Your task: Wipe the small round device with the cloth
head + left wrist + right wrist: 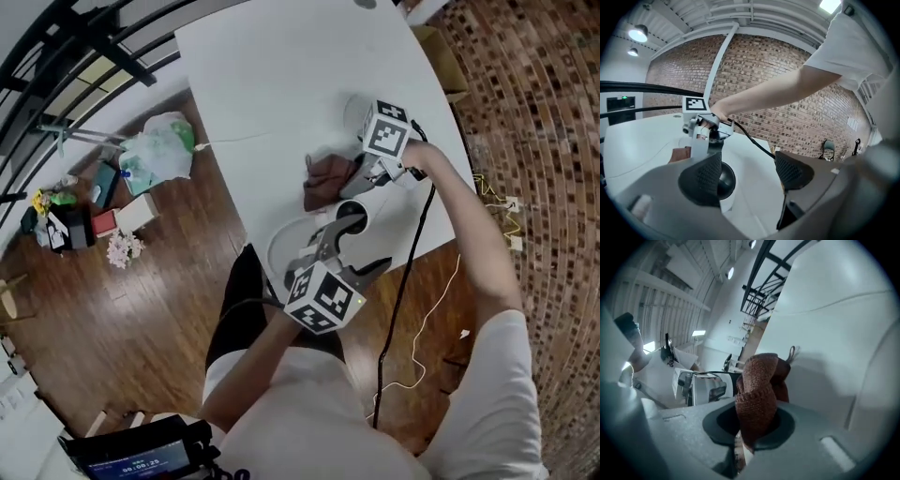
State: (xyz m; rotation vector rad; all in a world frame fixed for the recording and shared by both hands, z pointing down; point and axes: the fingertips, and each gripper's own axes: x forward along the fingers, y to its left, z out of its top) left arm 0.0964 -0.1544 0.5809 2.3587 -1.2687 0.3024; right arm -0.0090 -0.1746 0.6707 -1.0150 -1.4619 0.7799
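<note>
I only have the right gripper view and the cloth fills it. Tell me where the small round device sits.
Observer: In the head view the small round device stands on the white table near the person's edge, right beside the cloth.
Operator: Report the left gripper.
Observer: The left gripper has its jaws apart; the device's dark dome shows next to one pad, unclamped.
Operator: Say whether the cloth covers the device.
Observer: No. In the head view the cloth is beside the device, not over its dome.
</note>
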